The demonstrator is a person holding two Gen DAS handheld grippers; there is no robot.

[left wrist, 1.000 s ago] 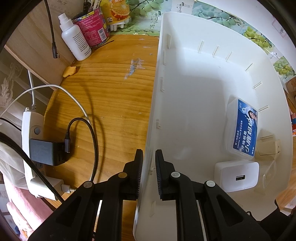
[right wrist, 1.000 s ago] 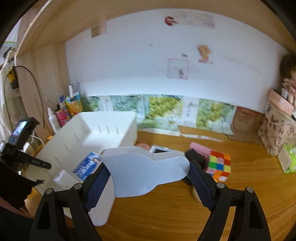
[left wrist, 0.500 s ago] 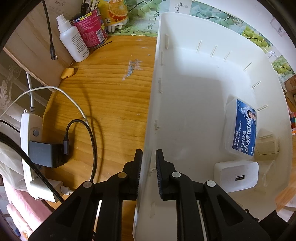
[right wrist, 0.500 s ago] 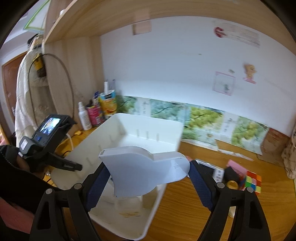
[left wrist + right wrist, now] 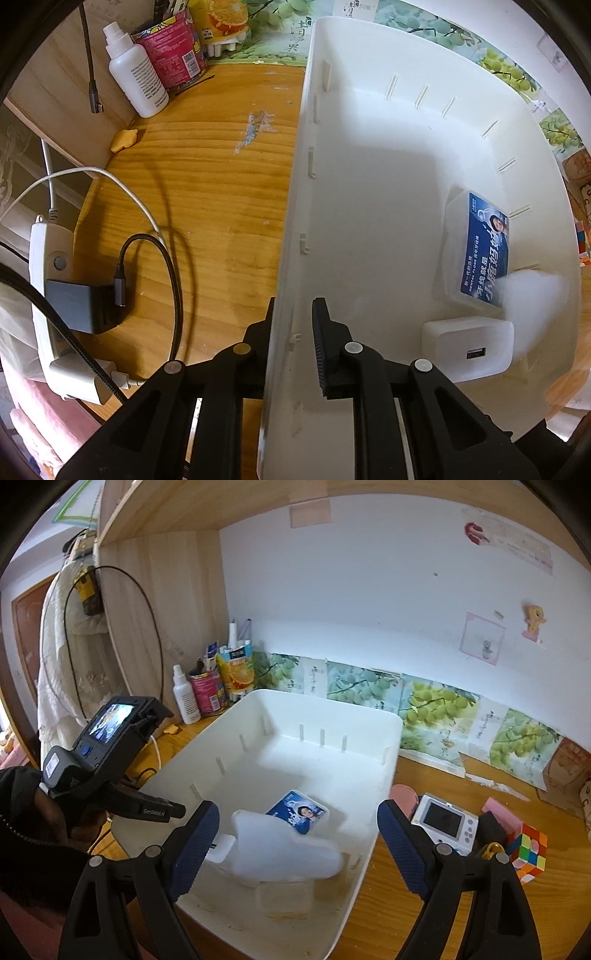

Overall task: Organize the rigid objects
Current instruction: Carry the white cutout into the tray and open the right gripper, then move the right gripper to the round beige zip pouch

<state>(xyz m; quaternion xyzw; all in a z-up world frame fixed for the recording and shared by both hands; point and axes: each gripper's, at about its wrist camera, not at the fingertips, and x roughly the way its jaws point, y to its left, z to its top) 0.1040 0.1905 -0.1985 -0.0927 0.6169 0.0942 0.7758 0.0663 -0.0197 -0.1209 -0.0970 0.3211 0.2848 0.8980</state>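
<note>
Left gripper (image 5: 291, 325): clamped on bin (image 5: 369, 184) wall.
Right gripper (image 5: 297, 821): jaws opening — white plastic piece (image 5: 284, 849) blurred, apparently dropping free.
Handling: light, stiff, slippery — grip flat sides.

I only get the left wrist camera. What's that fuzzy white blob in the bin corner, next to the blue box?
Observer: A flat white plastic piece, blurred, inside the bin. It shows between the opening jaws of the right gripper, and the pads are not touching it.
Operator: Is stuff still outside the bin?
Observer: Yes, a small white gadget with a screen sits on the desk, right of the bin.
Operator: What's behind my gripper?
Observer: The left gripper carries a little lit screen on its back.
</note>
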